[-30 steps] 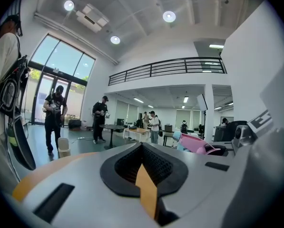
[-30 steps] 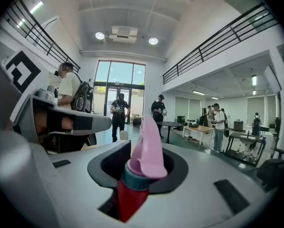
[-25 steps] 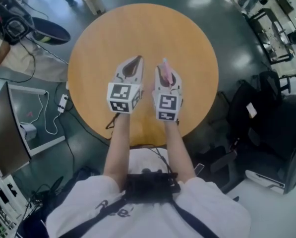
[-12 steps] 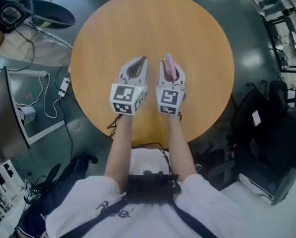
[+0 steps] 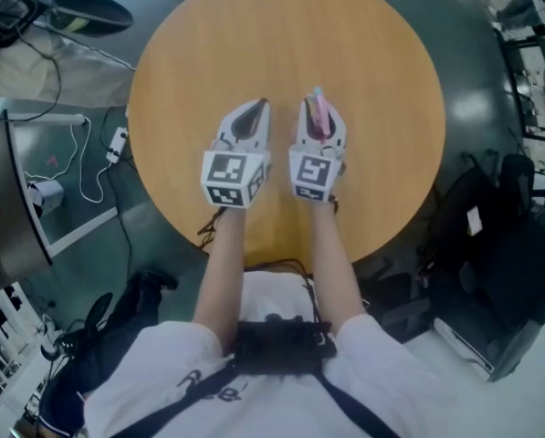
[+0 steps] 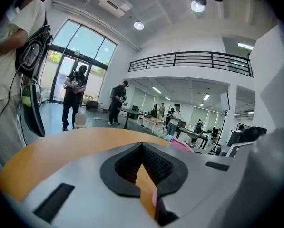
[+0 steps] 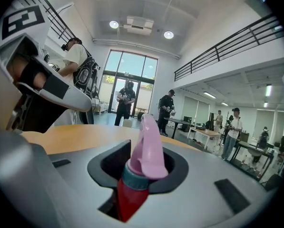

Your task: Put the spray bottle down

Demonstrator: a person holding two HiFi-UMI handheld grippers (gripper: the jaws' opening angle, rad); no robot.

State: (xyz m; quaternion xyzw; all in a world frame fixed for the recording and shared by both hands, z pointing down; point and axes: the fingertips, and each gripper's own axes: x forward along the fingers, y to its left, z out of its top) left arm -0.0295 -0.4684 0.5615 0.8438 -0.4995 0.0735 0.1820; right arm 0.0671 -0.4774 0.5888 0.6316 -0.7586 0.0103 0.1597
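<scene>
Right gripper [image 5: 321, 109] pinching a red spray bottle with teal collar and pink nozzle [image 7: 142, 158] over the round wooden bench [image 5: 254, 44]. My left gripper [image 5: 259, 109] is pressed together, empty. Hazard: if I release the bottle tilted or too high, it topples.

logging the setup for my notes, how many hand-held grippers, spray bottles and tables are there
hand-held grippers: 2, the left hand-held gripper and the right hand-held gripper
spray bottle: 1
round table: 1
total: 4
</scene>
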